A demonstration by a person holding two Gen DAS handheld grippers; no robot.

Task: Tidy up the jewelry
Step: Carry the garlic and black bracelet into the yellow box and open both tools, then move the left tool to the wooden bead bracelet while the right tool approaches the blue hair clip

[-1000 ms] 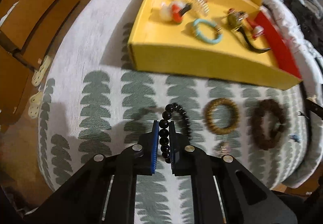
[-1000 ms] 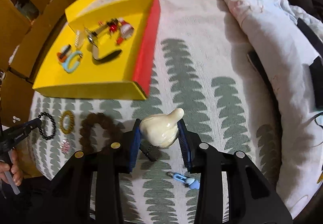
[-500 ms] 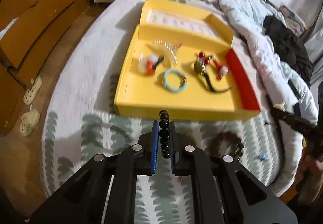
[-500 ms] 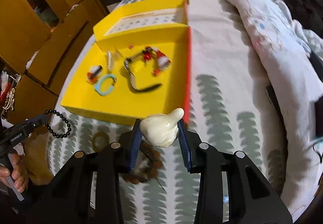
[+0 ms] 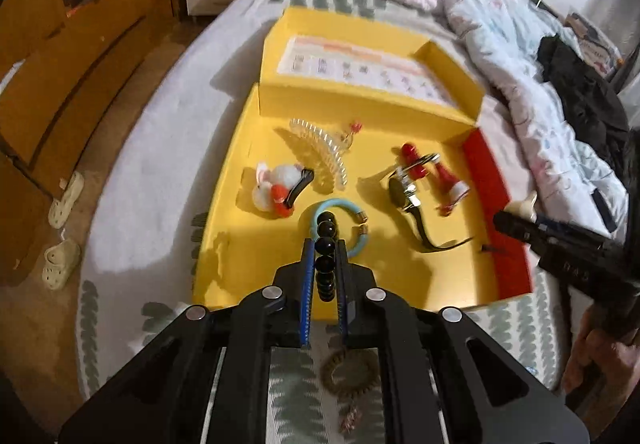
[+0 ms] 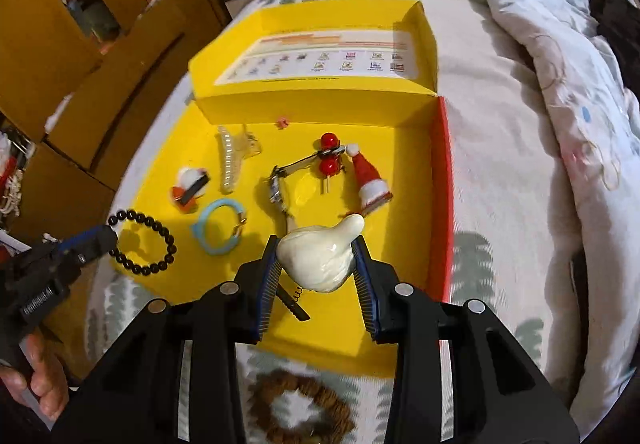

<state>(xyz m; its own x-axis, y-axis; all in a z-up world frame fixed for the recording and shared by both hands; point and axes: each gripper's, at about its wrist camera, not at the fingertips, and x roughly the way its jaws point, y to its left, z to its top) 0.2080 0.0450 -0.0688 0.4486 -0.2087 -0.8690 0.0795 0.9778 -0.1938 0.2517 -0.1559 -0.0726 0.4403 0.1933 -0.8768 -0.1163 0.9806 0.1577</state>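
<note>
My left gripper (image 5: 324, 244) is shut on a black bead bracelet (image 5: 325, 228), which hangs over the front left of the open yellow box (image 5: 232, 256). From the right wrist view that bracelet (image 6: 144, 240) dangles as a full loop from the left gripper (image 6: 100, 240). My right gripper (image 6: 316, 244) is shut on a cream-white hair clip (image 6: 320, 260) above the box floor (image 6: 340, 324), near its front. Inside the box lie a light blue bracelet (image 6: 216, 228), a watch (image 6: 276, 184), a clear claw clip (image 6: 230, 160) and a Santa-hat clip (image 6: 370, 176).
Two brown bead bracelets (image 5: 352, 372) (image 6: 300, 412) lie on the leaf-patterned bedspread in front of the box. A crumpled quilt (image 6: 560, 64) fills the back and right of the bed. Wooden cabinets (image 5: 60, 64) and slippers (image 5: 64, 264) stand off the bed's left edge.
Both grippers have moved away from the bed's front edge to over the yellow box, each carrying its item. The black bracelet was lifted off the bedspread.
</note>
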